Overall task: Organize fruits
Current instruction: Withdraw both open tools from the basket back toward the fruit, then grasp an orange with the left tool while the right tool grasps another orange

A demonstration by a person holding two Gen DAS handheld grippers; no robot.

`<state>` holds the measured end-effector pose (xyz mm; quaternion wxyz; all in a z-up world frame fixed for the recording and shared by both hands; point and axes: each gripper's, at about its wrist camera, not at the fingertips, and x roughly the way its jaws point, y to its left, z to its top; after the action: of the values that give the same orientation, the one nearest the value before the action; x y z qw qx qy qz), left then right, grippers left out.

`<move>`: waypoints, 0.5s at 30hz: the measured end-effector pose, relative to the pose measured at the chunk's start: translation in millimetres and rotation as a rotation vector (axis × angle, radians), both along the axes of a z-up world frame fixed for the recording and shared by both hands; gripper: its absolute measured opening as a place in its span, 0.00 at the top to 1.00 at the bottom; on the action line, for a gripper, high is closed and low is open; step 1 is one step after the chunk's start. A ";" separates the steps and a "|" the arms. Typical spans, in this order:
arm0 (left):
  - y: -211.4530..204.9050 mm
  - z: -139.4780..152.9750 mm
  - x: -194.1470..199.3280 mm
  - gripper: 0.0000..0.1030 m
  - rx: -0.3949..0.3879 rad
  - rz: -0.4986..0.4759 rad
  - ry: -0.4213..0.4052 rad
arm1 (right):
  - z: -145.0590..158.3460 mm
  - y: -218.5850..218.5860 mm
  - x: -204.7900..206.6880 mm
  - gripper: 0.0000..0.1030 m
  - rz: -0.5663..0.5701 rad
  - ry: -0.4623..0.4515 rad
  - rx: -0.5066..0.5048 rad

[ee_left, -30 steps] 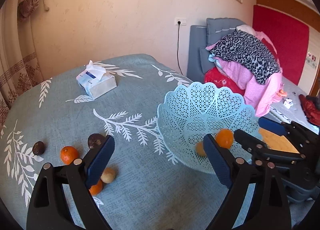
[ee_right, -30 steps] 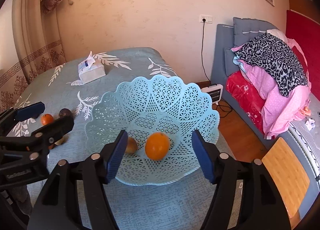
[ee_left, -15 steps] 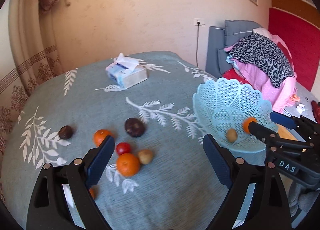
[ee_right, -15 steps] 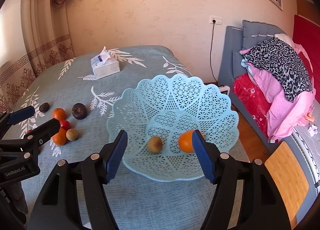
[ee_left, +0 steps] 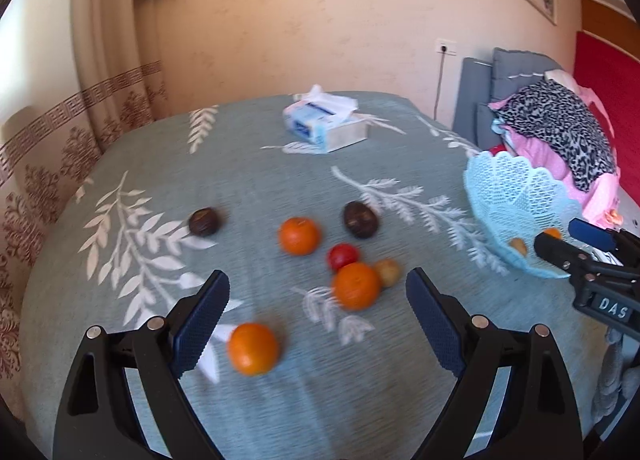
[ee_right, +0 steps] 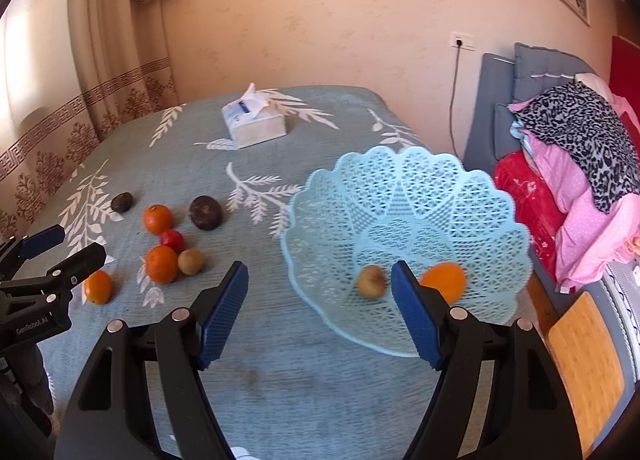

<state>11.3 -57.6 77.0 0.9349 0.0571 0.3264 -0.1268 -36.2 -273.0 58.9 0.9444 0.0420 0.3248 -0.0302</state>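
Note:
A pale blue lattice basket point(ee_right: 404, 196) stands at the table's right edge and holds an orange point(ee_right: 444, 281) and a kiwi point(ee_right: 371, 281); it also shows in the left wrist view point(ee_left: 516, 196). Loose fruit lies on the cloth: three oranges point(ee_left: 253, 348) point(ee_left: 356, 285) point(ee_left: 299, 235), a red tomato point(ee_left: 342, 255), a kiwi point(ee_left: 387, 271) and two dark fruits point(ee_left: 360, 219) point(ee_left: 204, 221). My left gripper point(ee_left: 318, 324) is open and empty, over the nearest oranges. My right gripper point(ee_right: 320, 312) is open and empty, by the basket's near left rim.
A tissue box point(ee_left: 324, 125) sits at the far side of the table point(ee_left: 248, 180). A curtain point(ee_left: 112, 72) hangs at the left. A bed with piled clothes point(ee_right: 576, 148) and a wooden stool point(ee_right: 586, 364) stand to the right of the table.
My left gripper has swung left from the basket to over the loose fruit. My right gripper has drawn back and left from the basket. The orange in the basket has rolled right.

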 end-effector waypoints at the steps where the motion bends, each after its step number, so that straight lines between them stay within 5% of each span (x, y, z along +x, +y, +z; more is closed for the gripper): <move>1: 6.2 -1.9 -0.4 0.13 0.002 0.012 0.004 | -0.3 3.3 0.8 0.27 0.009 0.001 0.003; 15: 48.1 -34.0 1.4 0.17 0.000 0.087 0.091 | -8.0 41.0 5.2 0.27 0.104 0.021 0.005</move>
<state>12.7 -9.5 43.0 0.9237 0.0368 0.3708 -0.0885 -31.0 -232.0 50.9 0.9411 0.0271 0.3365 0.0191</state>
